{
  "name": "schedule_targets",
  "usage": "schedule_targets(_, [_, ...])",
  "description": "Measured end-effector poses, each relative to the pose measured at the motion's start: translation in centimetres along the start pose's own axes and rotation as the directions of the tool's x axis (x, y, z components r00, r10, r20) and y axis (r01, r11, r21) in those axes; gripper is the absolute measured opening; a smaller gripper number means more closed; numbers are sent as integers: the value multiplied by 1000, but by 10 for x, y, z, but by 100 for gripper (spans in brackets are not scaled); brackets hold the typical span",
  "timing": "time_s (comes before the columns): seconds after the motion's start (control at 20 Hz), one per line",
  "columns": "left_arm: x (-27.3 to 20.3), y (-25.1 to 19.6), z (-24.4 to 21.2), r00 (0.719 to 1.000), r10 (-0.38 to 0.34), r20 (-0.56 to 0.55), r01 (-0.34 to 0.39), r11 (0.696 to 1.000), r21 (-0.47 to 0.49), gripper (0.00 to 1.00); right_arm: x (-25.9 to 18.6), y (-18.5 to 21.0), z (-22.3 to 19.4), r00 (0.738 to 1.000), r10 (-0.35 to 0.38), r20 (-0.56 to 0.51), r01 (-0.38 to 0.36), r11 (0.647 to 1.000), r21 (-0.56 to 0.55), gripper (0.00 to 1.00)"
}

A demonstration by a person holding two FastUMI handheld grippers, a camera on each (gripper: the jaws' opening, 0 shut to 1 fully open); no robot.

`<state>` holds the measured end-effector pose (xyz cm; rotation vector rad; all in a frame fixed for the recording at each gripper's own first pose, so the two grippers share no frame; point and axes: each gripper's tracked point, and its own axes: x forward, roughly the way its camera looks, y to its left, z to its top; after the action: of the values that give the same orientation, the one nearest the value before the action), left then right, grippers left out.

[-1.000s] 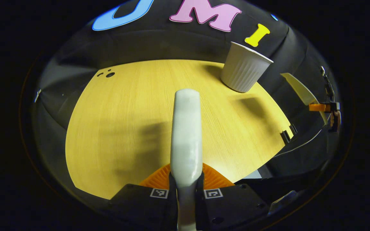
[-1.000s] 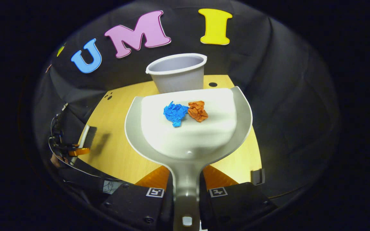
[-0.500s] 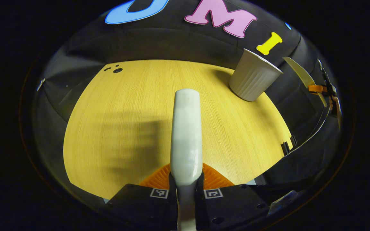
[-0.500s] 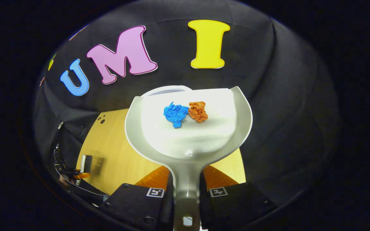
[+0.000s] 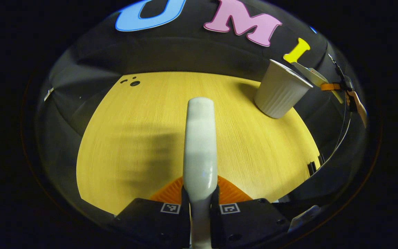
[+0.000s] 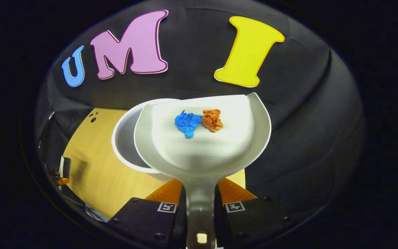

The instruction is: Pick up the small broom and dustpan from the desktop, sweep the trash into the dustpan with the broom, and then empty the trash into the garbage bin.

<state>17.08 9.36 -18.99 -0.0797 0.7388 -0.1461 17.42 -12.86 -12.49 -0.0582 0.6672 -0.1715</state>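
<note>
In the right gripper view I had my right gripper [image 6: 200,204] clamped on the dustpan [image 6: 202,145] handle, the pan pointing straight away from me over the bin [image 6: 124,138] near the table's [image 6: 92,173] far edge, a blue wad [image 6: 187,122] touching an orange wad [image 6: 212,120] near its lip. The pan hid most of the bin. The left gripper view gave me the bin's ribbed outside and my left gripper [image 5: 200,204] gripping the broom [image 5: 200,145], its long axis running away from me; its bristles were out of sight.

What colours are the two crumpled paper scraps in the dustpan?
One blue scrap and one orange scrap, clearest in the right gripper view.
</note>
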Motion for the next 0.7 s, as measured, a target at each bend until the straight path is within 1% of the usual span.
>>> schedule_targets(0.15, [2,-14,1,999,-36,16,37,994,-99,27,14,-4,5,999,-38,13,39,998,-52,36])
schedule_targets(0.2, [3,-15,1,999,-38,16,40,993,-111,27,16,-7,3,998,-55,18,57,995,-88,40])
schedule_targets(0.25, [3,-15,0,999,-35,16,36,993,-112,25,17,-10,4,997,-68,32,71,990,-119,40])
schedule_targets(0.3, [4,-14,0,999,-30,16,32,994,-109,27,17,-12,6,996,-80,44,86,986,-145,36])
schedule_targets(0.35, [3,-13,0,1000,-25,15,27,994,-109,27,16,-17,7,994,-98,50,106,977,-186,36])
schedule_targets(0.4, [3,-11,2,1000,-21,14,23,994,-111,27,14,-19,9,990,-121,67,134,961,-240,36])
schedule_targets(0.5, [2,-10,3,1000,-21,17,23,993,-120,27,18,-15,15,983,-157,98,182,912,-368,36])
schedule_targets(0.55, [2,-8,4,1000,-21,19,23,992,-127,27,20,-11,16,980,-165,107,195,887,-418,35])
schedule_targets(0.6, [2,-7,4,1000,-20,21,23,991,-135,27,20,-6,16,979,-169,111,201,867,-455,31])
schedule_targets(0.65, [3,-6,4,1000,-22,21,24,989,-143,27,21,-3,12,979,-172,111,204,854,-479,40])
schedule_targets(0.7, [2,-5,5,1000,-20,22,23,988,-150,27,20,-5,14,974,-192,121,226,833,-506,40])
